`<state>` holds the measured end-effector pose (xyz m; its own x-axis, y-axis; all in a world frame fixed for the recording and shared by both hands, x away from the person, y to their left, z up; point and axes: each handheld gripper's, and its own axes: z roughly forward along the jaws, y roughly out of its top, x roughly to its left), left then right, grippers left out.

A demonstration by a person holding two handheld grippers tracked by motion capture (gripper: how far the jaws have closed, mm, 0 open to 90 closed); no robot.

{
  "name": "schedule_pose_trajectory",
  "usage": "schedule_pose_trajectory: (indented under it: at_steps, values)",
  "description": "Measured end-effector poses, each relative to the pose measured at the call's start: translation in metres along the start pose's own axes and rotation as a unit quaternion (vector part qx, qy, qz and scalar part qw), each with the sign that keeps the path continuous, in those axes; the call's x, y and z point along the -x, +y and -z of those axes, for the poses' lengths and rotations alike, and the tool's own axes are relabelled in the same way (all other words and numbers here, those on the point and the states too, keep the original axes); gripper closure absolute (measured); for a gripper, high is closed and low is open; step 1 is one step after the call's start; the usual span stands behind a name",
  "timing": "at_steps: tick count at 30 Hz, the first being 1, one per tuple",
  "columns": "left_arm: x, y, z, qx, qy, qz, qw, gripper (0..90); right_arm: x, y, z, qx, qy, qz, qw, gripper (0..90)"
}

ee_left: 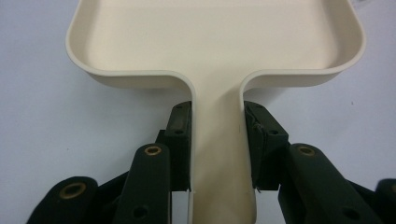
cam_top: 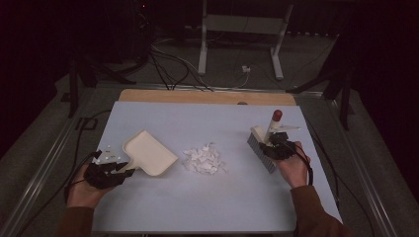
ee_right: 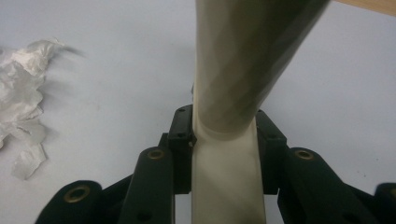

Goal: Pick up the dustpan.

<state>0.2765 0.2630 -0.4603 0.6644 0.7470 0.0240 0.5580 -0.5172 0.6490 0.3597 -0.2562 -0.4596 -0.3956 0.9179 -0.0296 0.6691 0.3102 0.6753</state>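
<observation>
High view: left claw [cam_top: 118, 170] grips the dustpan [cam_top: 149, 153] handle near the counter's [cam_top: 197, 207] left edge; right claw [cam_top: 273, 144] clamps the brush [cam_top: 263, 148] handle near its right edge. Paper scraps [cam_top: 203, 159] lie mid-counter, unswept. Judged next: sweep leftward into the pan. Bristle contact is indistinct.

Dustpan [ee_left: 219, 37] front lip cut off by the top edge in the left gripper view; its handle end runs off the bottom between the jaws. Brush [cam_top: 265, 143] handle cut by the top and bottom edges in the right gripper view, upper stretch blurred, bristles out of frame. Paper scraps [ee_right: 21, 98] left of the brush handle clipped by the left edge there. In the high view the scraps [cam_top: 203, 159] right of the dustpan are too small to count. Room beyond the table [cam_top: 207, 207] too dark to read.
</observation>
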Motion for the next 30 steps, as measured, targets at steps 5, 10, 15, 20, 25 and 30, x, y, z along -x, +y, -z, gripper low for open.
schedule_pose_trajectory:
  at_steps: [5,10,15,20,25,30]
  values:
    - [0.001,0.001,-0.002,-0.005,-0.006,-0.006,1.0,66.8,0.0,0.0,0.0,0.0,0.0,0.0,1.0,66.5]
    - [0.003,0.003,-0.004,-0.006,-0.01,-0.012,0.9999,66.8,0.0,0.0,0.0,0.0,0.0,0.0,1.0,66.5]
    - [0.004,0.004,-0.006,-0.008,-0.012,-0.017,0.9997,66.8,0.0,0.0,0.0,0.0,0.0,-0.001,1.0,66.5]
    - [0.007,0.006,-0.008,-0.012,-0.017,-0.025,0.9995,66.8,0.0,0.001,-0.001,0.0,-0.001,-0.001,1.0,66.5]
    - [0.008,0.007,-0.009,-0.015,-0.02,-0.031,0.9992,66.8,0.0,0.001,-0.001,-0.001,-0.001,-0.002,1.0,66.5]
    - [0.011,0.008,-0.012,-0.022,-0.024,-0.04,0.9987,66.8,0.0,0.001,-0.001,-0.001,-0.001,-0.003,1.0,66.5]
